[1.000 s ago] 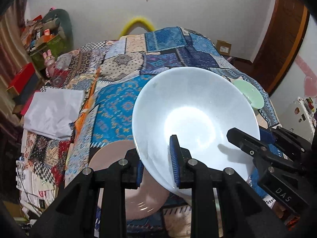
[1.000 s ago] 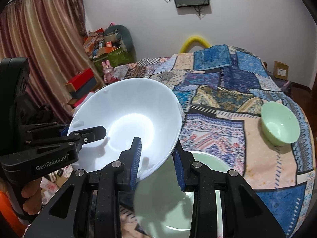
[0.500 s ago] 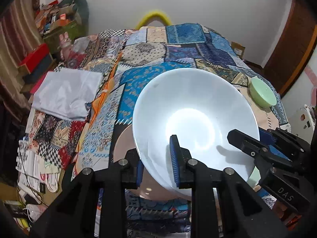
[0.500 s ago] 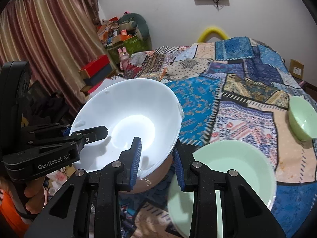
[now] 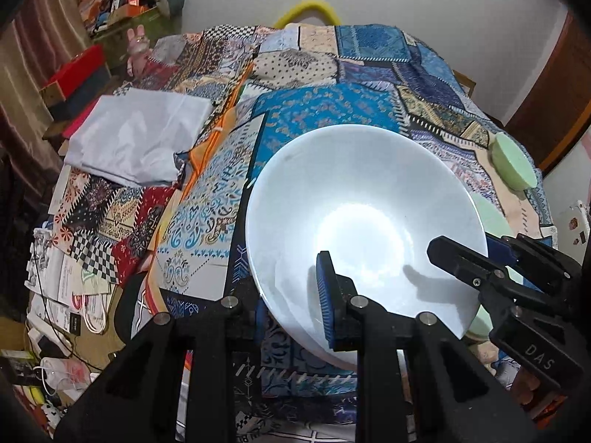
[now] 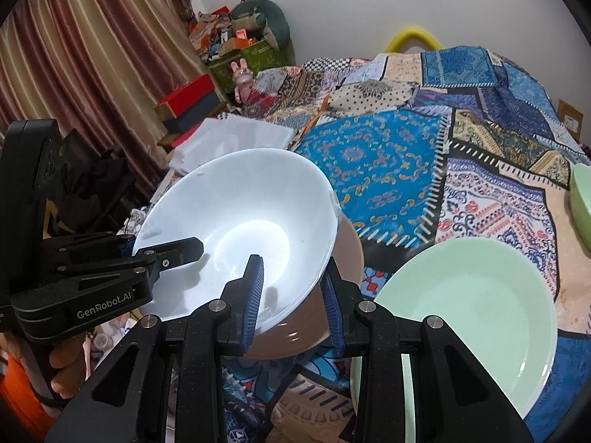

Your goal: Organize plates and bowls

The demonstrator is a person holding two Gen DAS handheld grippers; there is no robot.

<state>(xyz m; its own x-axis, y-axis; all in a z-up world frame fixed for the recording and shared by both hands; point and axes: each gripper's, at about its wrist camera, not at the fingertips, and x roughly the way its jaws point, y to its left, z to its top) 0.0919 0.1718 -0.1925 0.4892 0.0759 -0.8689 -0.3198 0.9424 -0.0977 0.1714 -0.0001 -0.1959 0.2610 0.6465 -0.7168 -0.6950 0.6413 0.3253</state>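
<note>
- Gripping the near rim of the white bowl [image 5: 362, 221], the left gripper [image 5: 291, 302] had its blue-padded jaws closed down on the bowl wall, one pad inside and one outside.
- The right gripper [image 6: 293, 301] pinched the opposite rim of the same bowl in the same way, jaws narrowed to the thickness of the wall.
- The bowl hung tilted between the two tools, above the patchwork bedspread [image 6: 388, 155].
- A brown plate [image 6: 314, 317] lay just under the bowl in the right wrist view, with a pale green plate [image 6: 472, 317] beside it on the spread.
- A small green bowl [image 5: 511, 164] sat well apart, near the bed's far right edge.
- "GenRobot.AI" was printed on the left tool's body, and "DAS" on the right tool's.
- A folded white cloth [image 5: 136, 136] rested on the spread's left side.
</note>
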